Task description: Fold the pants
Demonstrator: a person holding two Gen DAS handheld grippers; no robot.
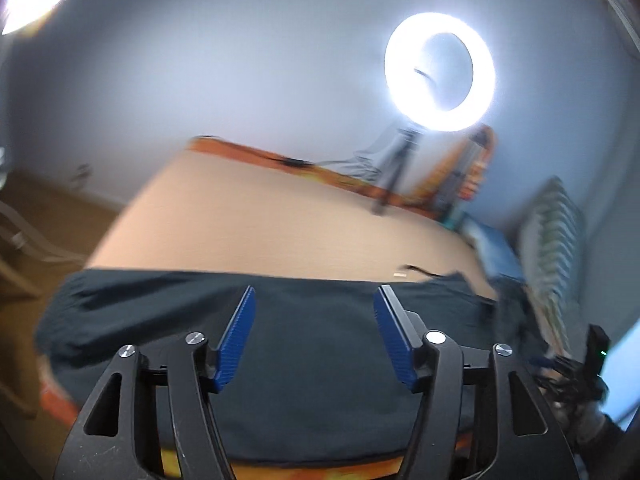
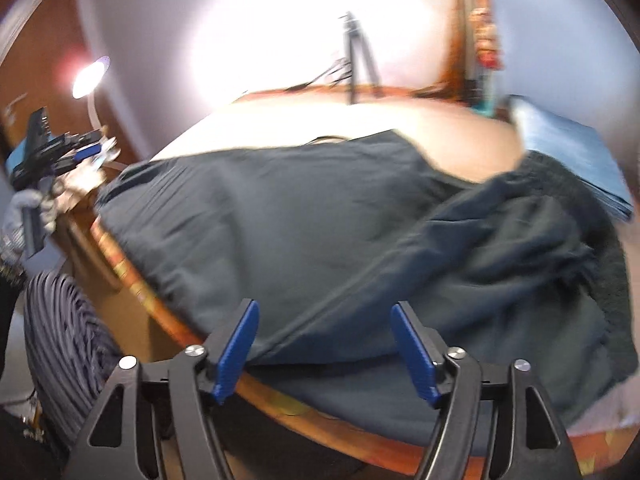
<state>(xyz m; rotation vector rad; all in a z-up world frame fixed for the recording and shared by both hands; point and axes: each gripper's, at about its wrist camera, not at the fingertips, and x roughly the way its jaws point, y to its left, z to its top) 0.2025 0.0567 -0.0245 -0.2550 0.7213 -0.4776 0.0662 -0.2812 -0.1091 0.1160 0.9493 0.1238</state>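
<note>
Dark navy pants [image 1: 312, 352] lie spread along the near edge of a light wooden table [image 1: 280, 216]. In the right wrist view the pants [image 2: 304, 232] stretch flat to the left, with the bunched waist end [image 2: 540, 240] at the right. My left gripper [image 1: 315, 300] is open above the pants, its blue pads apart and empty. My right gripper [image 2: 325, 316] is open above the pants near the table's front edge, holding nothing. The left gripper also shows in the right wrist view [image 2: 56, 148] at the far left. The right gripper shows at the far right of the left wrist view [image 1: 576, 364].
A lit ring light on a tripod [image 1: 438, 72] stands at the table's back. A folded blue cloth [image 2: 572, 160] lies at the right end. Colourful items [image 2: 480, 44] stand at the back right. The table has an orange rim [image 2: 280, 400]. A lamp [image 2: 90, 78] shines at left.
</note>
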